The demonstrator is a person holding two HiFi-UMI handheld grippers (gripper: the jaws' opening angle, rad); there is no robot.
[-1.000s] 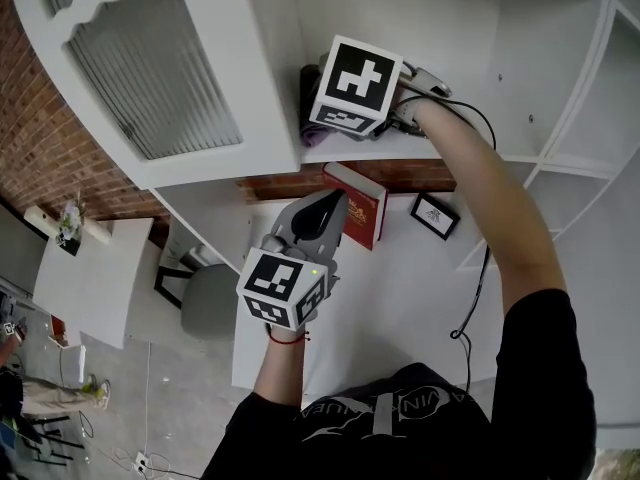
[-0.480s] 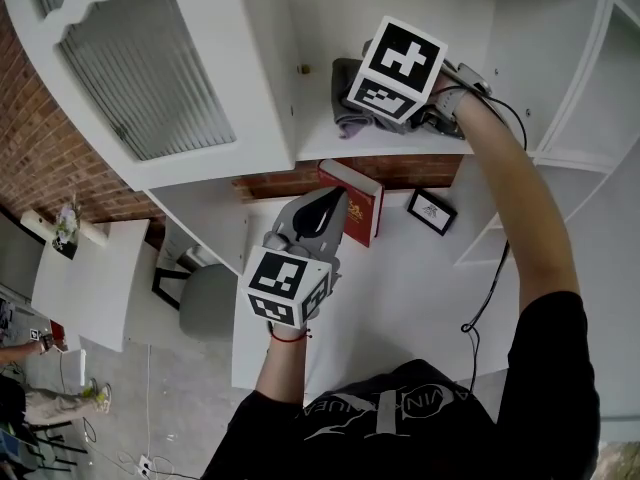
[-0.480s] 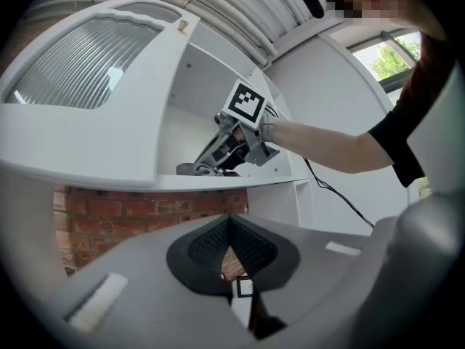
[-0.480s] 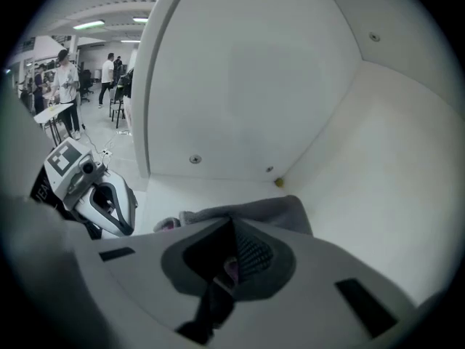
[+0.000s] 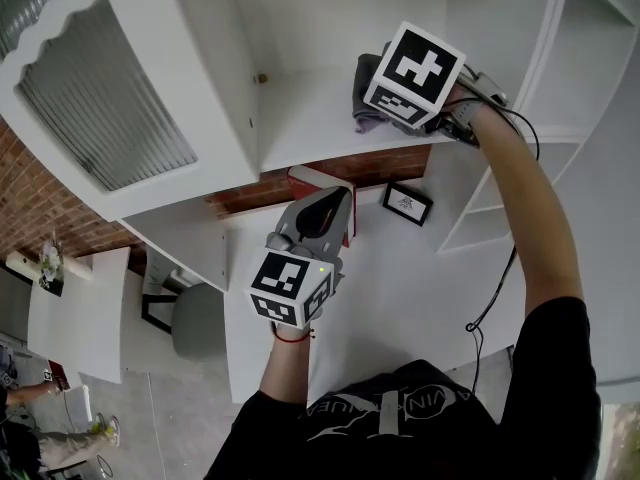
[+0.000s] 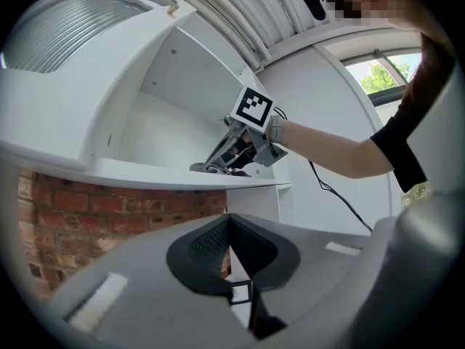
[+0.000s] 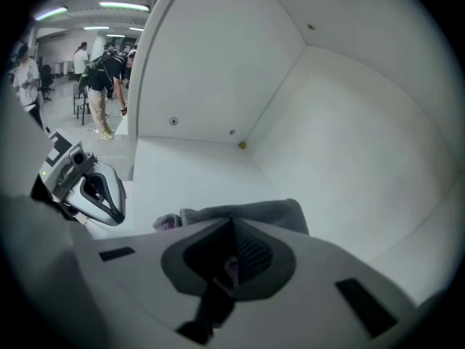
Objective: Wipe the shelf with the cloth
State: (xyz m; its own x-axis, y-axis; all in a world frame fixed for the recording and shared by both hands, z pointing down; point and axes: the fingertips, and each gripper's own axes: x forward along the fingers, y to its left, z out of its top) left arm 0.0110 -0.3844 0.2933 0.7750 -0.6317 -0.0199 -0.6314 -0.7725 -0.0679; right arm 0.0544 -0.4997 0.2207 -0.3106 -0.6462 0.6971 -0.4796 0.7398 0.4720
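Head view: grips the grey cloth (image 5: pixel 364 100) in the right claw (image 5: pixel 380 110), jaws shut on it beneath the marker cube (image 5: pixel 416 70), and presses the bunched fabric down on the white shelf (image 5: pixel 300 143) near its front edge, right of the middle. Checks out in the right gripper view too: jaws together, a pink fold pinched in the notch, the rest of the cloth heaped just ahead of the tips on the board. Holds the left claw (image 5: pixel 333 203) lower down and well apart from the shelf, jaws closed on nothing, pointing toward the red book (image 5: pixel 312 182) and the small picture frame (image 5: pixel 405 203) on the counter (image 5: pixel 400 288) below. Looks like the middle of the wipe rather than its start or end. Leaves a bare stretch of board between the cloth and the left side wall, plus the back corner beyond it. Cannot tell which parts are already wiped, since the white surface shows no dust line or streak. Probably needs passes into that rear corner and along the walls yet.
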